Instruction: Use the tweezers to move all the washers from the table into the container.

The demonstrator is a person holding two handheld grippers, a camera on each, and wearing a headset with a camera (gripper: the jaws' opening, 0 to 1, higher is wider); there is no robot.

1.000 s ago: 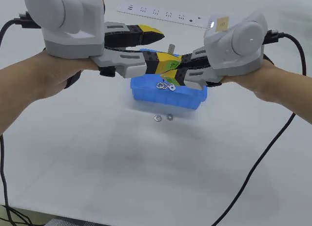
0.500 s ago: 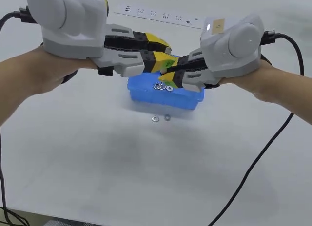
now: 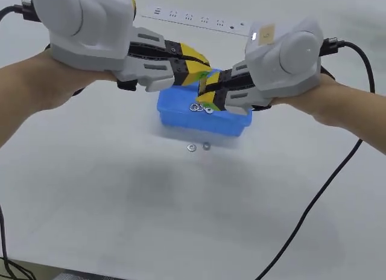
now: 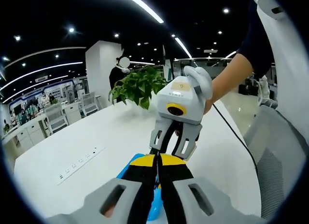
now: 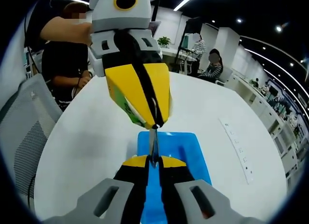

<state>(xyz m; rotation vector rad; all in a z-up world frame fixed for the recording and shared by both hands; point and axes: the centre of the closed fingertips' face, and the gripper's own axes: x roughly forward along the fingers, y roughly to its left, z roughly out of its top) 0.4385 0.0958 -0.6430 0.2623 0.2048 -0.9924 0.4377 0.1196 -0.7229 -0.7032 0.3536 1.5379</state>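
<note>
container (image 3: 232,124): blue open-topped tray standing on the table (image 3: 120,201), directly beneath the two gripper tips.
washers in container (image 3: 201,107): a small cluster, about three, lying together inside; the exact count is too small to tell.
washers on table (image 3: 192,148): two, side by side, just in front of the container's near wall and not touching it.
tweezers (image 5: 153,143): a thin metal pair held in the air over the container, bridging the tips of both grippers; no washer can be made out in them.
left gripper (image 3: 202,66): jaws together, pinched on the far end of the tweezers, as the right gripper view shows.
right gripper (image 3: 208,92): jaws together, clamped on the near end of the tweezers.
other items: a white power strip (image 3: 193,19) at the far edge of the table; a black cable (image 3: 325,189) trailing from the right gripper.
done, by judgement: the washers in the tray count as moved.
left, by judgement: the two on the table remain; the tweezers sit above the tray, not at those washers, so another pick-up appears due.
</note>
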